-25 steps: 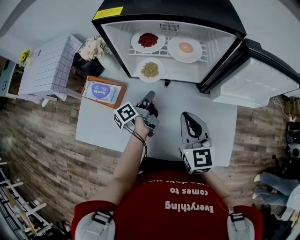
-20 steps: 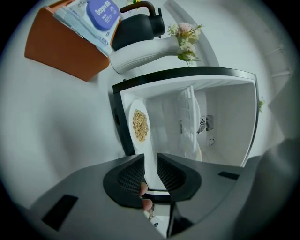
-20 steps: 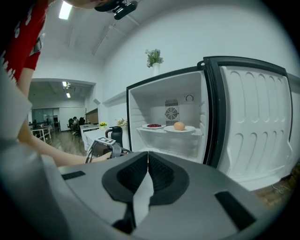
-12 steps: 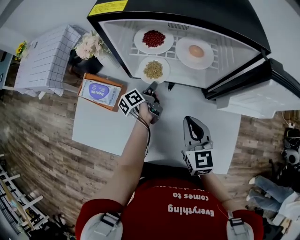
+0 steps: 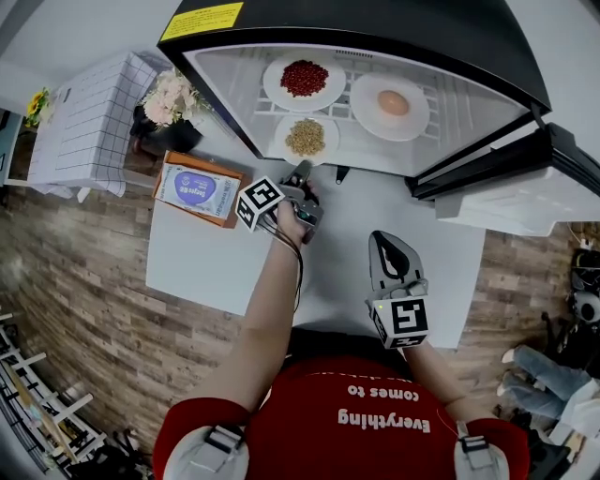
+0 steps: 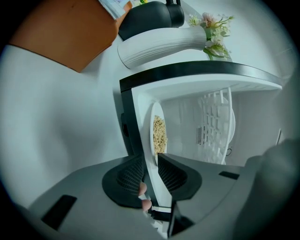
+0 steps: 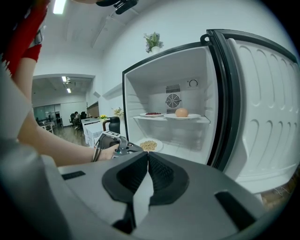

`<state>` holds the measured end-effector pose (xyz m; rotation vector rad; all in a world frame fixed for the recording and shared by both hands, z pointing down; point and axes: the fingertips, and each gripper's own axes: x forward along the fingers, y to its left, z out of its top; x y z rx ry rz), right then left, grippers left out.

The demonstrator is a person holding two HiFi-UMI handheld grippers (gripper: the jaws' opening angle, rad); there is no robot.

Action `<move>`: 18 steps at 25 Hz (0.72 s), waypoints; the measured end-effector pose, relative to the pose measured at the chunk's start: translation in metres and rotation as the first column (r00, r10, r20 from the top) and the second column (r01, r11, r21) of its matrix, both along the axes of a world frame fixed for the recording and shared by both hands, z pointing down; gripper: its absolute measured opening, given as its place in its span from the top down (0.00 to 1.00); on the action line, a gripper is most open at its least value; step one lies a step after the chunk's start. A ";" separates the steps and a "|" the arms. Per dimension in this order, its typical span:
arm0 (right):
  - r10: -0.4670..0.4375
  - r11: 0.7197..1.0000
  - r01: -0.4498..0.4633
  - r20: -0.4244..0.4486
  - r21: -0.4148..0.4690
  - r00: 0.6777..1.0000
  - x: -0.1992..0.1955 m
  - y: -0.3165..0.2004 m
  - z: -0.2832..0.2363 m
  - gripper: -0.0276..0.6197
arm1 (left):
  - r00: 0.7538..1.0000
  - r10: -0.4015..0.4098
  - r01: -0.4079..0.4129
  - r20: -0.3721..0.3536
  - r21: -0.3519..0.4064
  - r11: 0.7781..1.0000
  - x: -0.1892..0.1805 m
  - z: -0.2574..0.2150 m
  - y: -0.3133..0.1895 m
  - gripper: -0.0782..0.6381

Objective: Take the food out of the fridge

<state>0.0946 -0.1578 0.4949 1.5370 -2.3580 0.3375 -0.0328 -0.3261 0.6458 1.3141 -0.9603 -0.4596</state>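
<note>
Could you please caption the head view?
Left hand-held gripper, jaws just opening, empty, poised at round white grain plate in open black fridge.

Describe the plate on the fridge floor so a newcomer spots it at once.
Find the open black fridge. Its wire shelf carries a plate of red beans and a plate with an egg. The third plate lies alone below them near the front edge, and it is the only one holding pale tan grains.
</note>
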 end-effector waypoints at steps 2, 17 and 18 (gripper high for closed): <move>0.005 1.000 -0.005 -0.007 -0.010 1.000 0.002 0.002 0.004 0.94 | 1.000 -0.006 0.006 0.007 -0.006 1.000 -0.002 0.000 -0.006 0.78; 0.028 1.000 -0.028 0.001 -0.007 1.000 0.005 0.009 -0.004 0.94 | 0.999 0.014 -0.011 -0.034 0.085 0.996 -0.007 -0.038 0.006 0.86; 0.031 1.000 -0.031 0.003 -0.001 1.000 0.005 0.009 -0.006 0.94 | 0.999 0.027 -0.023 -0.039 0.096 0.995 -0.009 -0.043 0.011 0.86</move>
